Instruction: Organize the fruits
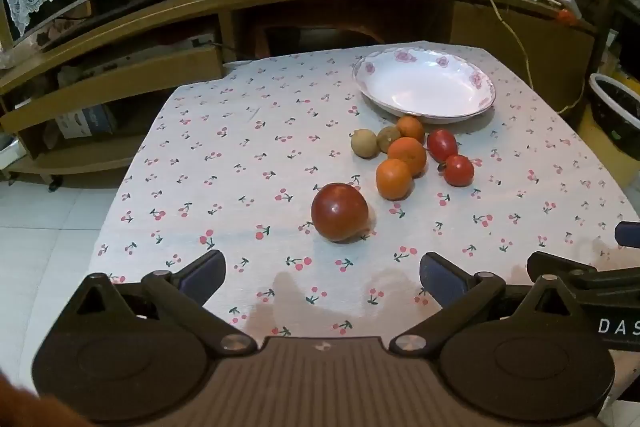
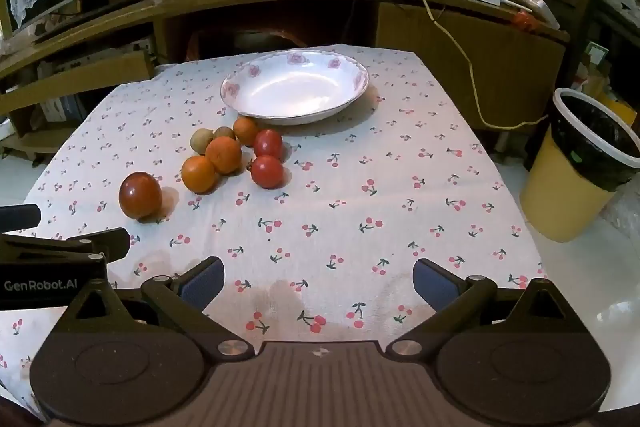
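Cherry-print desk (image 1: 240,155) before a cluttered shelf. Left tongs (image 1: 322,273) spread, empty, facing the dark-red fruit (image 1: 339,211); 7 small fruits (image 1: 402,155) cluster beside the empty plate (image 1: 424,85), presumably their destination; right tongs (image 2: 318,277) spread, empty.

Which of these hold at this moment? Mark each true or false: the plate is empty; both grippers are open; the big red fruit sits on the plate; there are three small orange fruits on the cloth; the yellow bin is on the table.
1. The plate is empty: true.
2. The left gripper and right gripper are open: true.
3. The big red fruit sits on the plate: false, it lies on the cloth, apart from the plate.
4. Three small orange fruits lie on the cloth: true.
5. The yellow bin is on the table: false, it stands on the floor beside it.
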A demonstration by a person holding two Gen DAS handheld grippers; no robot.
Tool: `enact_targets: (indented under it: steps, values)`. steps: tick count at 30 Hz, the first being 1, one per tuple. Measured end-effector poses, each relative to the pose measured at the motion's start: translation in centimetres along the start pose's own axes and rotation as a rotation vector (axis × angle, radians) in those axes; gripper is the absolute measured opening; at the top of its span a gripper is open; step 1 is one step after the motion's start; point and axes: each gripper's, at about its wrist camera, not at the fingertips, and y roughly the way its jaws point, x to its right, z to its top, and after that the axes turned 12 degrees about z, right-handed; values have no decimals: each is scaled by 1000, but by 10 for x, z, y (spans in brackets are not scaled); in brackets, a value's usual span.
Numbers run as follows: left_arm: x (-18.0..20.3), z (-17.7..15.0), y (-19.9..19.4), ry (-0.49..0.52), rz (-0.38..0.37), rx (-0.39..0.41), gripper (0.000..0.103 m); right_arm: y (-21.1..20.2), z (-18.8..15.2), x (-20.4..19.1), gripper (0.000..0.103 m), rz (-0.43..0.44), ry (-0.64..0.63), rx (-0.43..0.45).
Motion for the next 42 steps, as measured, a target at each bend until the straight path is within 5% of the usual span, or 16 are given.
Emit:
enact_targets:
  steps: [42]
  values:
    - [8,-8,0,81,61,5,103,6,0,-2,99,-4,-24,-27]
